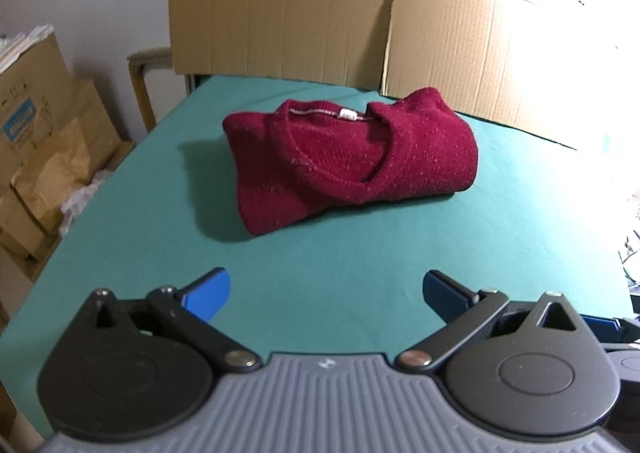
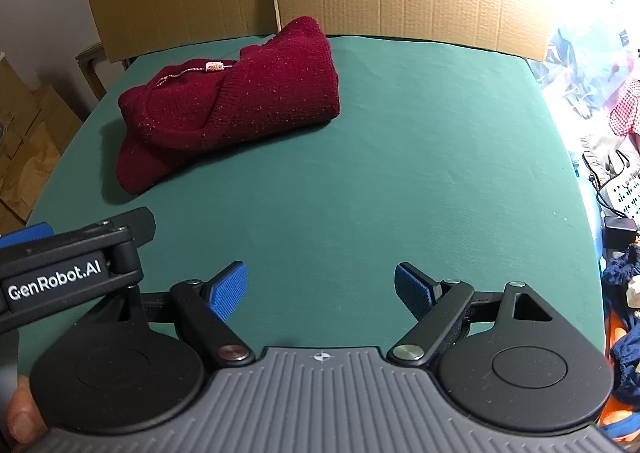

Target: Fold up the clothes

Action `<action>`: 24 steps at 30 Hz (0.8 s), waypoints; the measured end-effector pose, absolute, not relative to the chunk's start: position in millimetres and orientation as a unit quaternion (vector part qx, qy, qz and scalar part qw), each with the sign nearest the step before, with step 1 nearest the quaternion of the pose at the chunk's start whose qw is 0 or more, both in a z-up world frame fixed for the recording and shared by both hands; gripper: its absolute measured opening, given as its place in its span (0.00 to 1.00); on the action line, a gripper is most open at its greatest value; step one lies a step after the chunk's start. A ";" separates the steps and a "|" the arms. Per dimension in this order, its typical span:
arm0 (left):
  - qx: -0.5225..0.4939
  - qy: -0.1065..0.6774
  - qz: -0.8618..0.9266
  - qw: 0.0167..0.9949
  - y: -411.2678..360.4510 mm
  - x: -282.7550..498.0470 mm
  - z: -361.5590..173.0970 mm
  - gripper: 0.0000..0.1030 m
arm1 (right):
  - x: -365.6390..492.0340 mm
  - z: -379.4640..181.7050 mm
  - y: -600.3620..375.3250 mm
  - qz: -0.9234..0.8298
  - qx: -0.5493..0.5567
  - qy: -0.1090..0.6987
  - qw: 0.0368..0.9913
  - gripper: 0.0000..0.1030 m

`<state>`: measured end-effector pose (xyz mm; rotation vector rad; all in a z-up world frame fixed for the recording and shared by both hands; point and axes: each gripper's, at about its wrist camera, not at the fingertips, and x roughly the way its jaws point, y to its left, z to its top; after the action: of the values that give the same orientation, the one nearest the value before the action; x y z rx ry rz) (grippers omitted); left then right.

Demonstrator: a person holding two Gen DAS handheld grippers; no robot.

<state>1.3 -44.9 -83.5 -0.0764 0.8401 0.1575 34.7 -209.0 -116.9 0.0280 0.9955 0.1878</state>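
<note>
A dark red knit sweater (image 1: 352, 157) lies folded into a compact bundle on the green table cloth (image 1: 320, 261), neckline and white label facing up. In the right wrist view the same sweater (image 2: 240, 105) sits at the far left of the table. My left gripper (image 1: 326, 293) hovers over the near part of the cloth, open, nothing between its blue pads, well short of the sweater. My right gripper (image 2: 320, 289) is likewise open and empty above bare cloth, to the right of the sweater. The left gripper's body (image 2: 60, 273) shows at the left edge of the right wrist view.
A large flattened cardboard sheet (image 1: 360, 13) stands along the table's far edge. Stacked cardboard boxes (image 1: 40, 133) sit left of the table. Piled clothes, cables and clutter (image 2: 616, 157) crowd the right side. A hand (image 2: 20, 417) shows at the lower left.
</note>
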 end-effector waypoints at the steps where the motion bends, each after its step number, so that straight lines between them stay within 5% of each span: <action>1: -0.032 0.406 0.076 0.910 -45.5 1.8 -83.4 1.00 | 35.0 -117.3 -209.0 0.089 0.014 0.477 0.874 0.81; 24: -0.002 0.420 0.045 0.907 -34.0 12.5 -88.2 1.00 | 31.3 -120.9 -202.8 0.045 0.030 0.478 0.876 0.81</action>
<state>12.5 -34.0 -88.2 -0.0032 0.8667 0.0929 31.3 -202.8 -120.9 0.0636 0.9981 0.0944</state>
